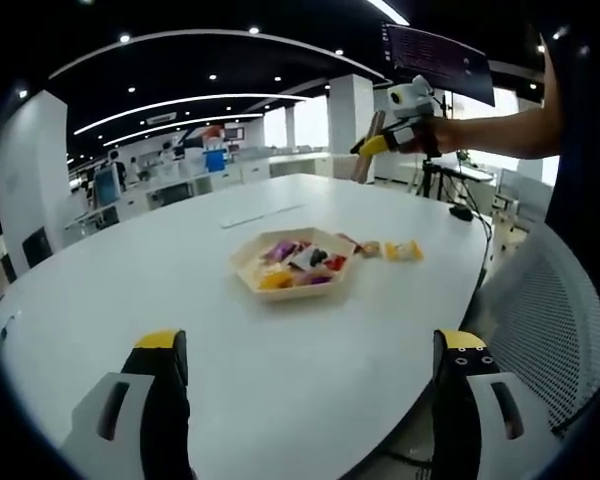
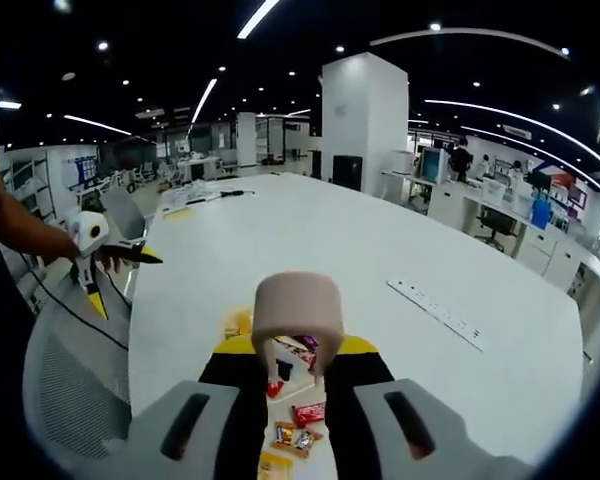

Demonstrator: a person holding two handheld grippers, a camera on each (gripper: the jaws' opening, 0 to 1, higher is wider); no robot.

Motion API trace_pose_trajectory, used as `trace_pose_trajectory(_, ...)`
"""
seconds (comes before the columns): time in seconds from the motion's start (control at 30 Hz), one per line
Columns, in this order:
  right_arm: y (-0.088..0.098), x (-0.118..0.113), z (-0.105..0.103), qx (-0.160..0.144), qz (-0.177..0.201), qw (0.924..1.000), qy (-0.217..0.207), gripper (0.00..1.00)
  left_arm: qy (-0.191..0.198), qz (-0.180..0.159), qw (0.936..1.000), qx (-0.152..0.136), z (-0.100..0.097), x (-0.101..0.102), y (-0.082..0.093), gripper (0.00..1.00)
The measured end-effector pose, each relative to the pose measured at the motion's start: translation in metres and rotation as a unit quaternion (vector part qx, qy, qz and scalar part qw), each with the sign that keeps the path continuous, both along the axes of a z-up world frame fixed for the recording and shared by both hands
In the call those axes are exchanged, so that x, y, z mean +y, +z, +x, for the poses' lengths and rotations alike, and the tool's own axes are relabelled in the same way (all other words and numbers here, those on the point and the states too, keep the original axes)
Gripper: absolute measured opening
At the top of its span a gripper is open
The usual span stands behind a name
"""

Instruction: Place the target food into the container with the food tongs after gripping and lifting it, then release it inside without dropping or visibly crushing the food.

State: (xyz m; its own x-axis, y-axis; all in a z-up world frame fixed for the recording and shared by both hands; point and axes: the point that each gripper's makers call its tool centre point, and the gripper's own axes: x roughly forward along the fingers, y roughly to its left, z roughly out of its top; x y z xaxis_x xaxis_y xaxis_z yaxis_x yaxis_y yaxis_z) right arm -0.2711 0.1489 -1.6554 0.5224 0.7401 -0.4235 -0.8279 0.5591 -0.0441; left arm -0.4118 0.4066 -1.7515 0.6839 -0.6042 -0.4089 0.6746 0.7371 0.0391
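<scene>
On the left, the left gripper point(image 1: 310, 342) is hanging low over the near edge of the table point(image 1: 160, 290) with its jaws standing wide apart and nothing between them. The table is a big, rounded white one, glossy and mostly bare.

Toward its middle a pale hexagonal tray point(image 1: 248, 268) is sitting flat, holding a heap of wrapped snacks point(image 1: 302, 262) in purple, orange, red, white and black wrappers. Just right of the tray, two more small packets point(image 1: 392, 250) are lying on the bare tabletop, one brownish and one yellow-orange, close together but outside the rim.

Further right, a hand is holding the right gripper point(image 1: 385, 140) up in the air above the far side of the table. Its jaws are closing on the tan tongs point(image 2: 298, 300) just below their looped end. The right gripper view is looking down past that loop onto wrappers directly underneath. I cannot tell whether the tong arms are spread or pressed together, and they are pinching no food that I can see.

A grey mesh chair point(image 1: 540, 310) is standing at the table's right edge. A white power strip point(image 2: 435, 310) is lying on the tabletop. Around it all is an open office with a black ceiling, long light strips, a white pillar point(image 2: 365, 120) and desks at the back.
</scene>
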Motion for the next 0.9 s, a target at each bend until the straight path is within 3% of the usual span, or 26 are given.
trace_pose_trajectory(0.33, -0.003, -0.021, -0.006, -0.015, -0.002, 0.9998, -0.009, 0.19, 0.004, -0.001, 1.0000, 0.003, 0.001, 0.001, -0.002, 0.99)
trace_pose_trajectory(0.9, -0.002, -0.024, -0.008, -0.026, 0.005, 0.9995, -0.014, 0.20, 0.005, 0.001, 1.0000, 0.009, 0.000, 0.001, -0.004, 0.99)
